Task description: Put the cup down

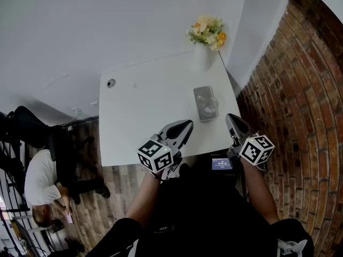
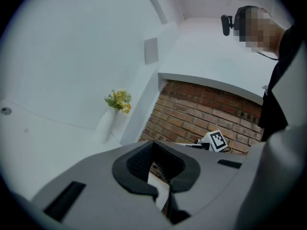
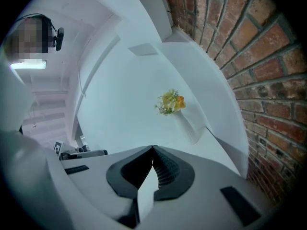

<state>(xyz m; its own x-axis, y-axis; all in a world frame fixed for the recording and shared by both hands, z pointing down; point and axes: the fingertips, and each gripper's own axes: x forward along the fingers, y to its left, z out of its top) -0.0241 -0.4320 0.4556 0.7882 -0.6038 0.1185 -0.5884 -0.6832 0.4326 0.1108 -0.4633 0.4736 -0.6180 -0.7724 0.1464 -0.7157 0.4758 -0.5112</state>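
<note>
Hovering over the near edge of the white rectangular table (image 1: 144,111), the left gripper (image 1: 185,126) and the right gripper (image 1: 231,119) both point away from the person, each with its jaws pressed fully together and nothing held between them. The left gripper view (image 2: 154,143) and the right gripper view (image 3: 152,148) show the ribbed black pads meeting at the tips. A small dark device with a lit display (image 1: 221,164) sits between the person's forearms, at the table's near edge. Just beyond the jaw tips, and between the two grippers, what looks like a clear glass cup (image 1: 209,105) rests on a grey rectangular tray (image 1: 201,92), apart from both grippers, with white table top in between. Farther back, at the far right corner, stands a white vase of yellow and orange flowers (image 1: 206,36), and a round grey grommet (image 1: 111,83) marks the far left corner. A red brick wall (image 1: 300,90) runs along the right. Only the head view shows the cup, the tray, the grommet, and a seated person in a white top (image 1: 38,178) beside a black office chair (image 1: 29,125) on the wooden floor to the left. Each gripper view shows the vase and, low at one side, the other gripper's marker cube (image 2: 217,140), but not the cup.
</note>
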